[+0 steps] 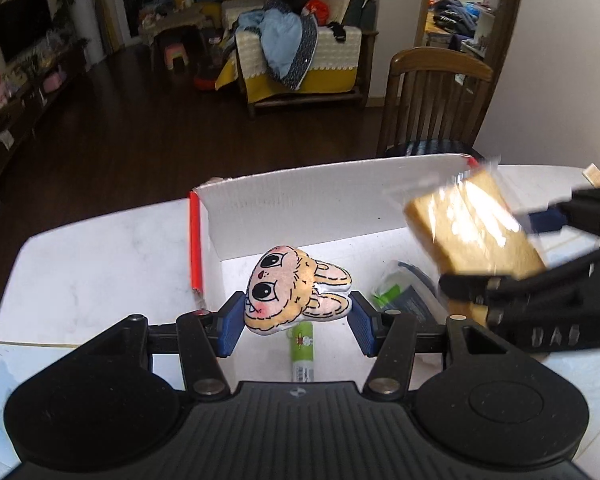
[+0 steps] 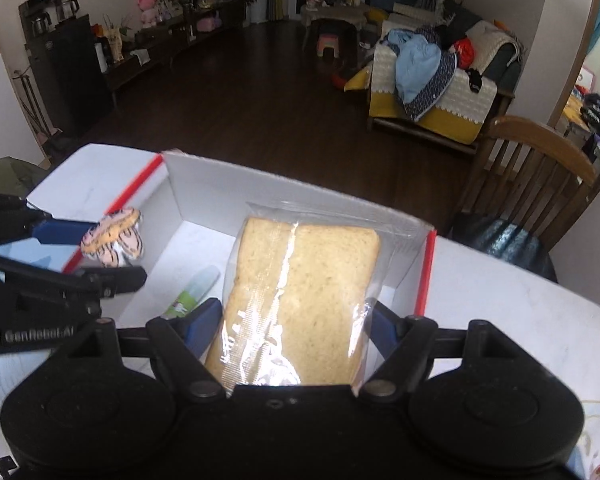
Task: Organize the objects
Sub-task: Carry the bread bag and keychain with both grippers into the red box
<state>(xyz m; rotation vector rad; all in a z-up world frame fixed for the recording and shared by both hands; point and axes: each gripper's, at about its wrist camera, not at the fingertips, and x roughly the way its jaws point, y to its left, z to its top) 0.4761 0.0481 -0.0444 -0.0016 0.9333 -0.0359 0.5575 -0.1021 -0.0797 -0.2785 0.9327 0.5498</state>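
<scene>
My left gripper (image 1: 296,320) is shut on a flat plush rabbit-face toy (image 1: 296,296), held over the open white cardboard box (image 1: 320,204). The same toy (image 2: 112,240) shows at the left of the right wrist view, between the left gripper's fingers (image 2: 100,280). My right gripper (image 2: 296,324) is shut on a slice of bread in clear wrap (image 2: 300,300), also above the box (image 2: 204,192). In the left wrist view the bread (image 1: 472,228) hangs at the right. A green-and-white tube (image 1: 302,352) lies on the box floor, and a green packet (image 1: 400,296) lies beside it.
The box has red edge strips (image 1: 195,248) and stands on a white marble-look table (image 1: 100,264). A wooden chair (image 1: 436,100) stands behind the table at the right. Beyond are a dark floor, a sofa piled with clothes (image 1: 300,52) and a TV unit.
</scene>
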